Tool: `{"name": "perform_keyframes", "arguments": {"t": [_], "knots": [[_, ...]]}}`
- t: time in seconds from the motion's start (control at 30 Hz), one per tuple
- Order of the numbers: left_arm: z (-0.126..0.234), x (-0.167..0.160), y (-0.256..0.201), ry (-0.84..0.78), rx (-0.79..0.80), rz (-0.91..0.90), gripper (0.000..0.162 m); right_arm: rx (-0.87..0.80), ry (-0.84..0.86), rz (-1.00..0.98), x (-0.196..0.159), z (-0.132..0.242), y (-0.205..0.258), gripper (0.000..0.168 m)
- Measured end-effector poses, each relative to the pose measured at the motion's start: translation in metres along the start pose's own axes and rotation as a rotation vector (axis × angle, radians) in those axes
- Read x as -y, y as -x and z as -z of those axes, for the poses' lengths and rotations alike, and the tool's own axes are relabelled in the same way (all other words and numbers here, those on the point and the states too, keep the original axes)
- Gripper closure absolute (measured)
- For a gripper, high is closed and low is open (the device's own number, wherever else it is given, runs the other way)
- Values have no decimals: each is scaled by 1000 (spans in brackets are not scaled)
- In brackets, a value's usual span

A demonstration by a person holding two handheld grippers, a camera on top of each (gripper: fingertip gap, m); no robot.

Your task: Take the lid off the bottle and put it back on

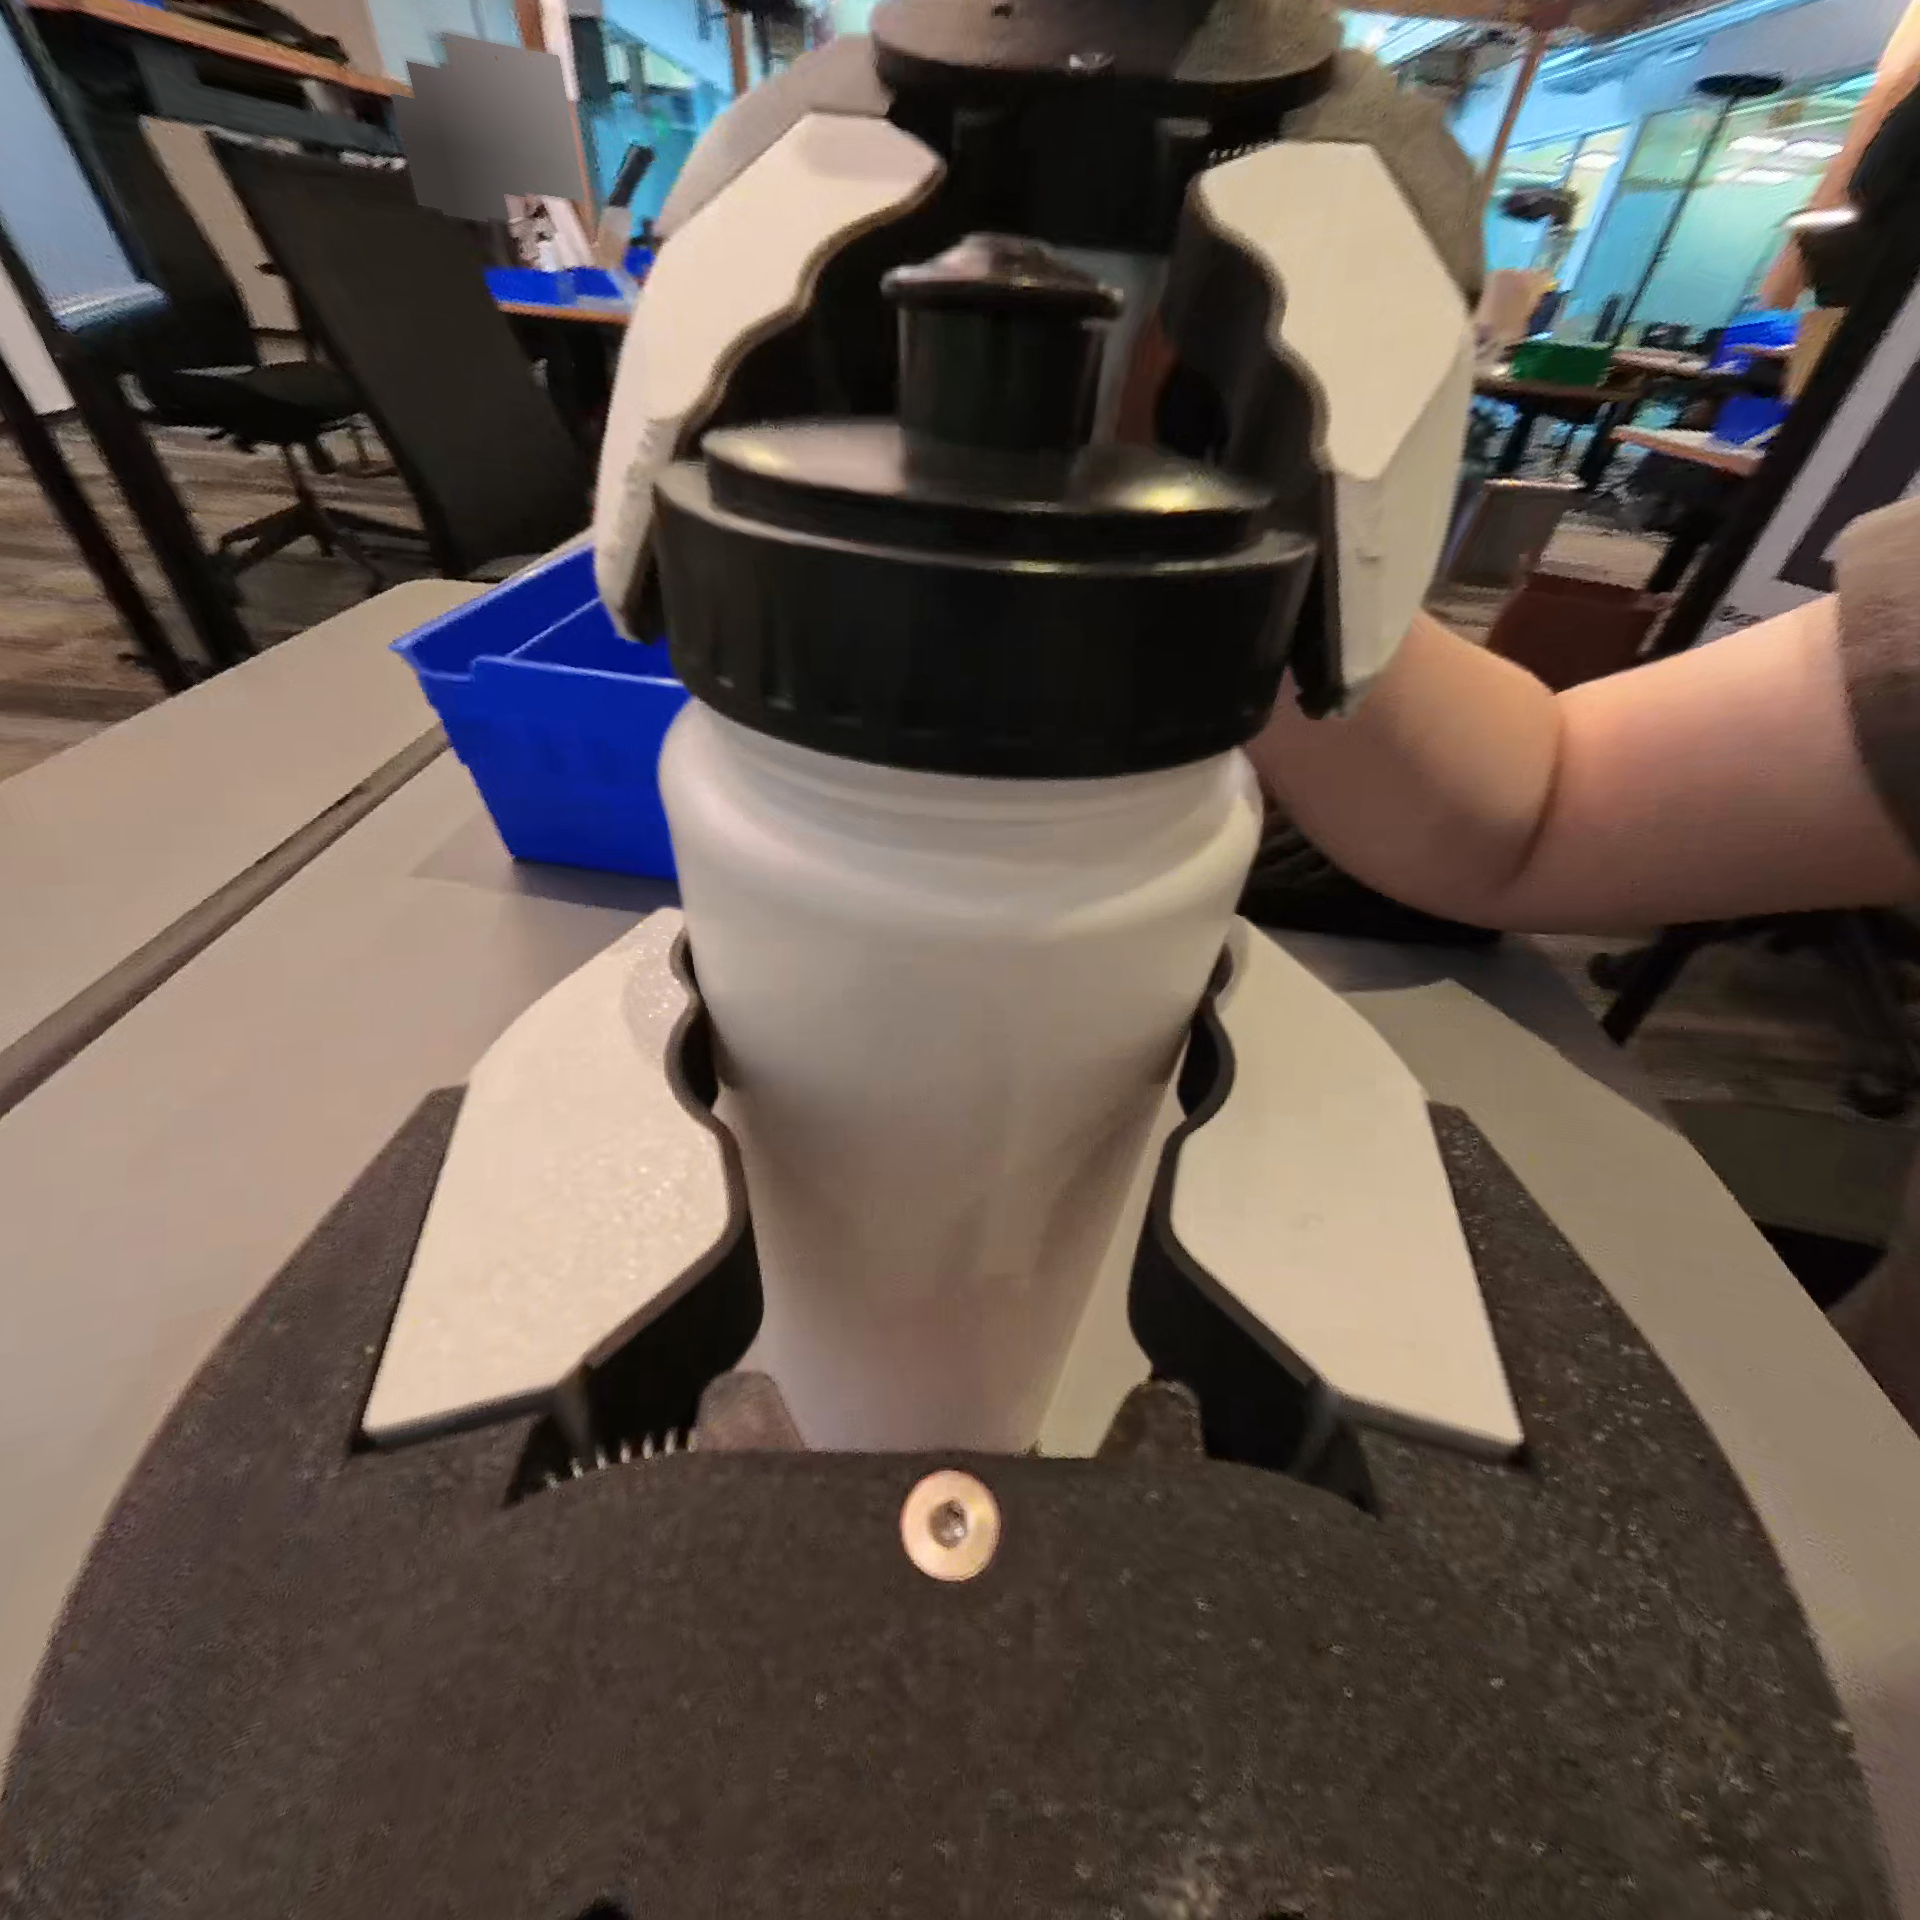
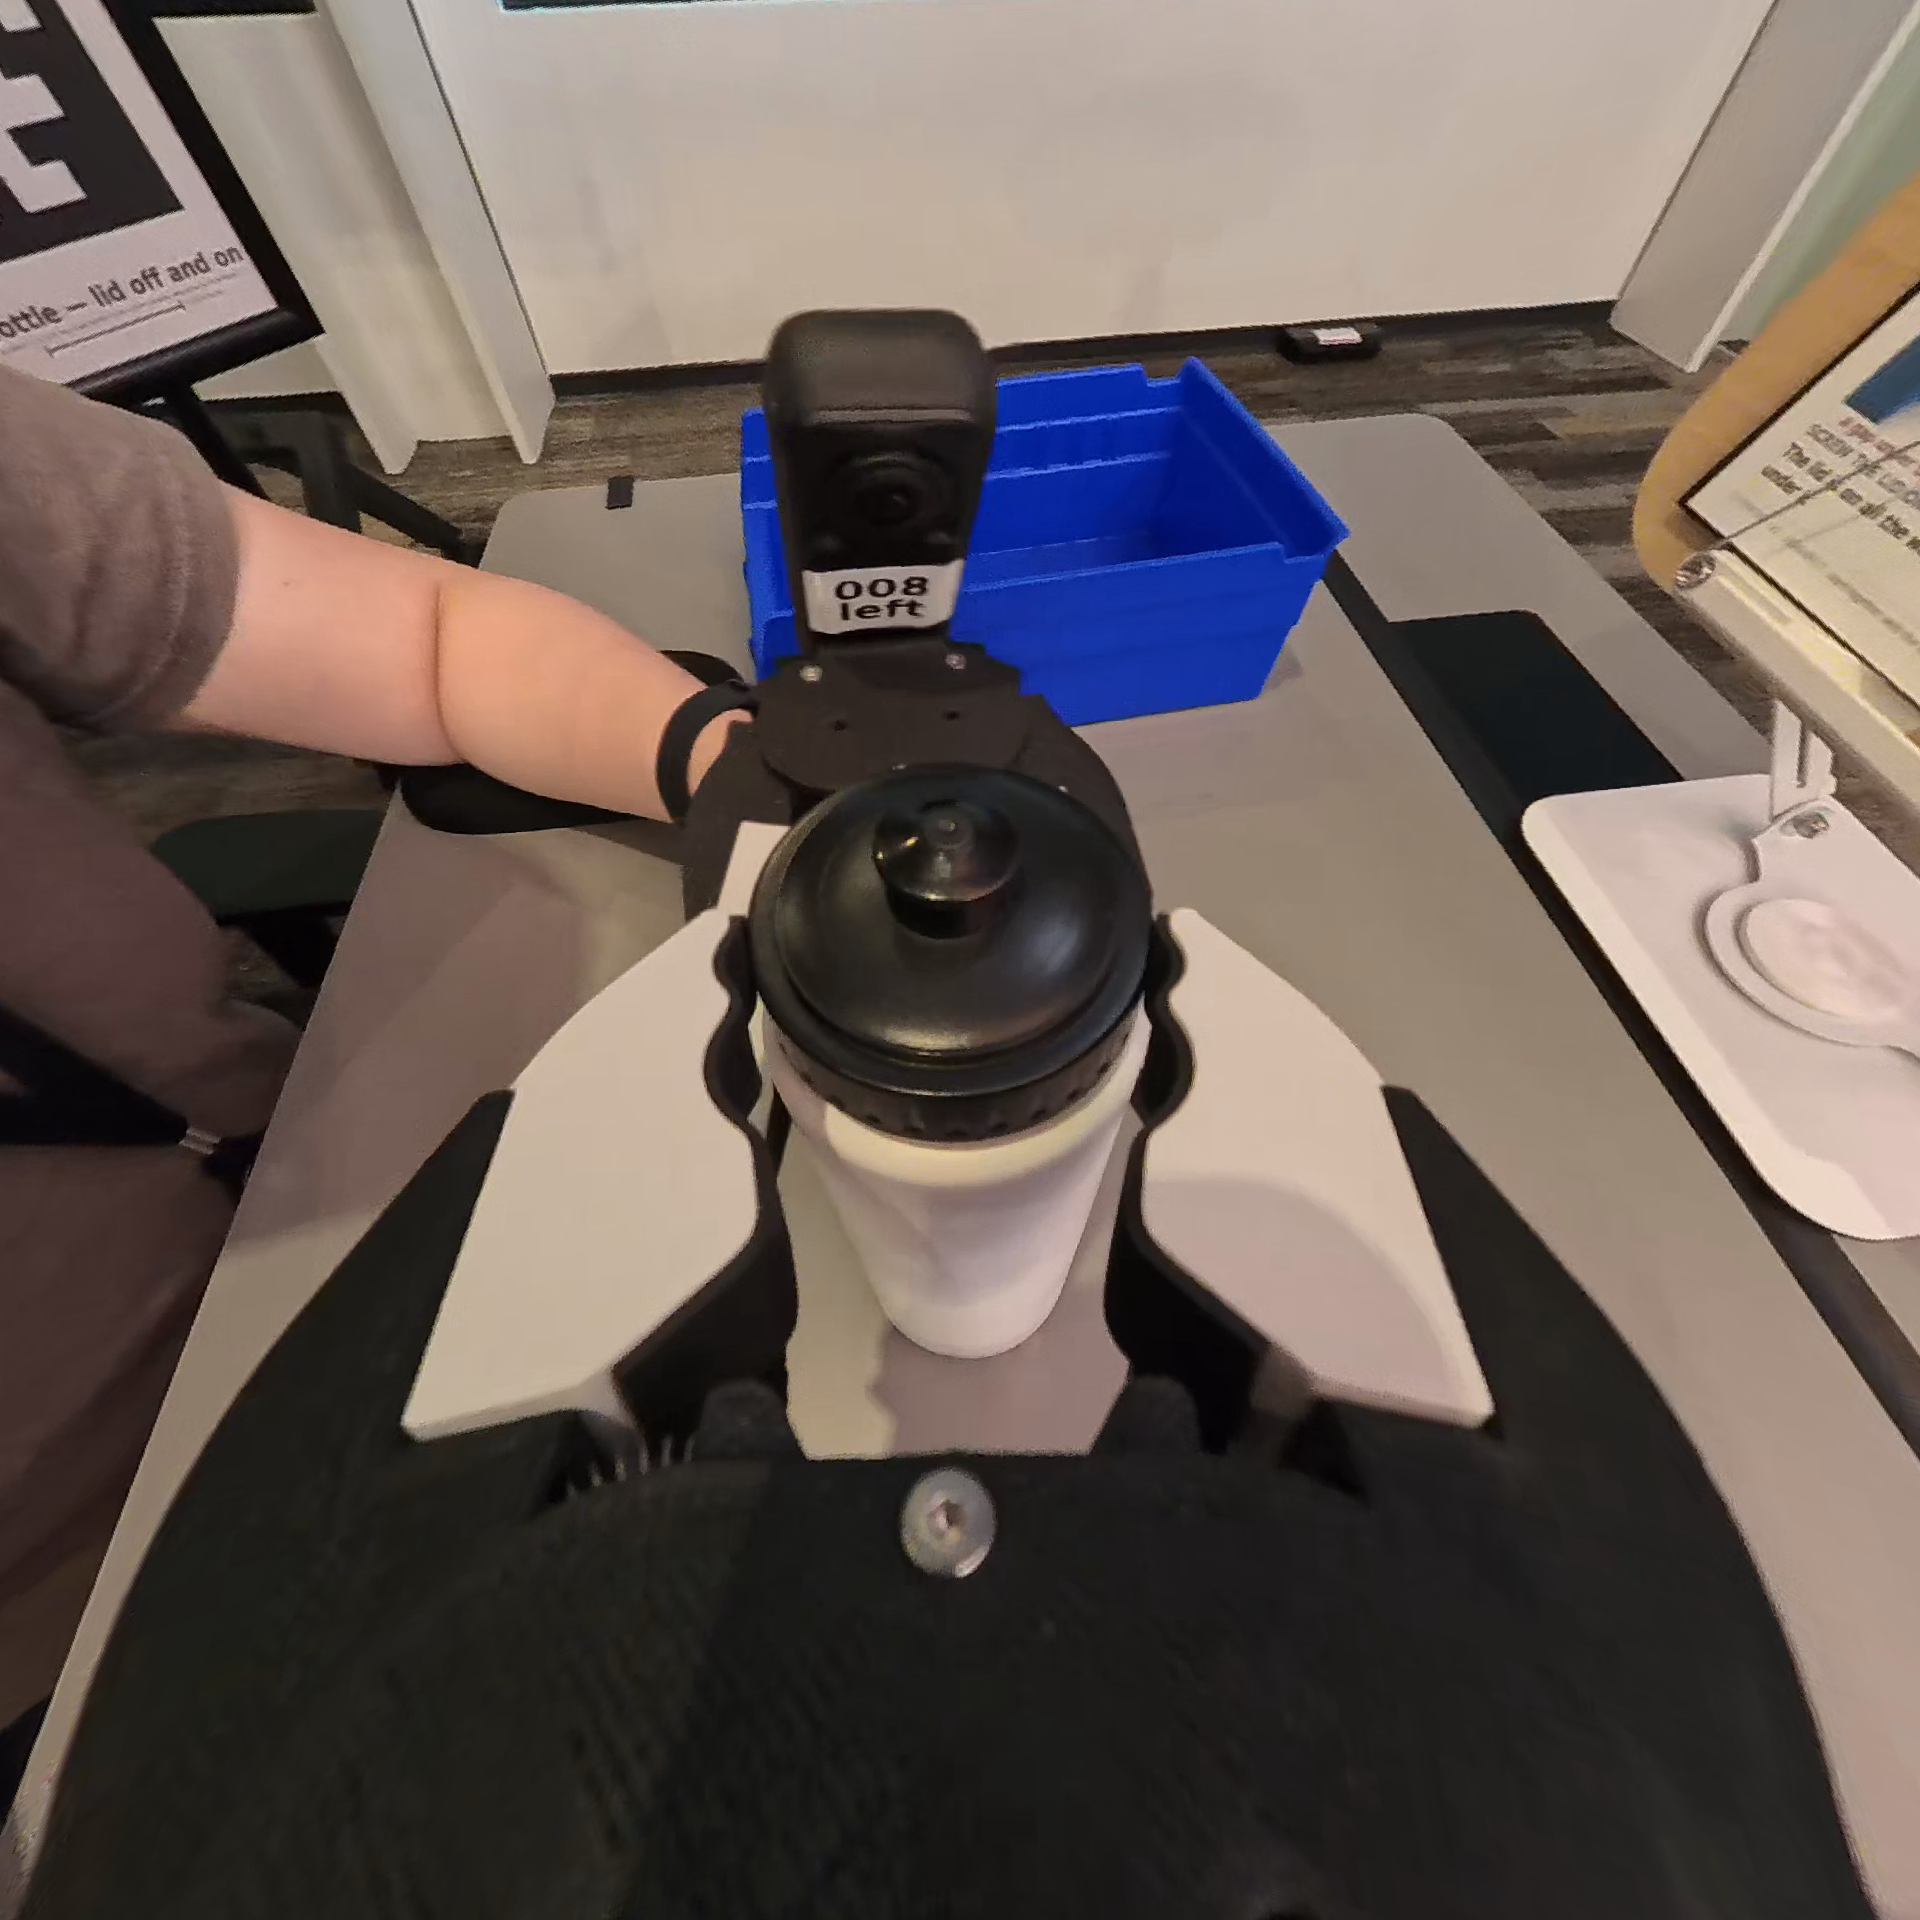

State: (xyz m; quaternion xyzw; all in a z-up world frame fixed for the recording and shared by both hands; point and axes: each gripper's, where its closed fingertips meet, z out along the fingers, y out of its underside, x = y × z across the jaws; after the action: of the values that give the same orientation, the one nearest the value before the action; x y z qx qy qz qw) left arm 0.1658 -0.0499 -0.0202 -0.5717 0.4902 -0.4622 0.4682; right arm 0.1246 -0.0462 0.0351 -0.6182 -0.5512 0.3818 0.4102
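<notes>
A white plastic bottle stands upright on the grey table, with a black screw lid with a pull spout seated on it. My left gripper is shut on the bottle's body at its waist. My right gripper comes down from above, and its white fingers press on both sides of the lid. In the left wrist view the right gripper's fingers flank the lid. The left gripper's camera shows beyond the bottle.
A blue plastic bin sits on the table just behind the bottle; it also shows in the left wrist view. A white stand base holding an instruction board lies at the right. The person's forearm rests at the table's left side.
</notes>
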Motion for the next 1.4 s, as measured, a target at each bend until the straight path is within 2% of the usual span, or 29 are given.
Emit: {"name": "perform_keyframes", "arguments": {"t": [0.1,0.23,0.3,0.43,0.5,0.57,0.67,0.83,0.93,1.13,1.27,1.4], "knots": [[0,0,14,25,143,19,74,-82,9,-73,0,-1,-12,94],[7,-1,34,85,428,19,75,-197,20,-129,1,-4,-22,94],[8,-2,34,102,453,-4,75,-202,29,-107,1,-5,-20,95],[3,-4,30,62,354,-55,69,-164,7,-136,0,-1,-24,95],[-1,-17,28,98,276,-20,66,-137,-36,-206,1,1,-28,94],[-6,-30,24,143,204,51,68,-89,-75,-311,1,4,-32,95],[-10,-33,14,160,105,189,69,-40,-124,-487,-4,7,-41,95],[-7,-25,2,140,-49,459,72,77,-229,-747,-9,12,-56,97],[-6,-20,-1,119,-93,521,73,150,-284,-816,-7,15,-59,99],[-6,-35,14,171,34,445,73,-11,-194,-708,-17,4,-63,96],[-4,-33,25,182,165,272,72,-83,-198,-584,-5,2,-57,92],[2,-30,39,170,298,39,73,-149,-147,-311,5,-2,-44,93]]}}
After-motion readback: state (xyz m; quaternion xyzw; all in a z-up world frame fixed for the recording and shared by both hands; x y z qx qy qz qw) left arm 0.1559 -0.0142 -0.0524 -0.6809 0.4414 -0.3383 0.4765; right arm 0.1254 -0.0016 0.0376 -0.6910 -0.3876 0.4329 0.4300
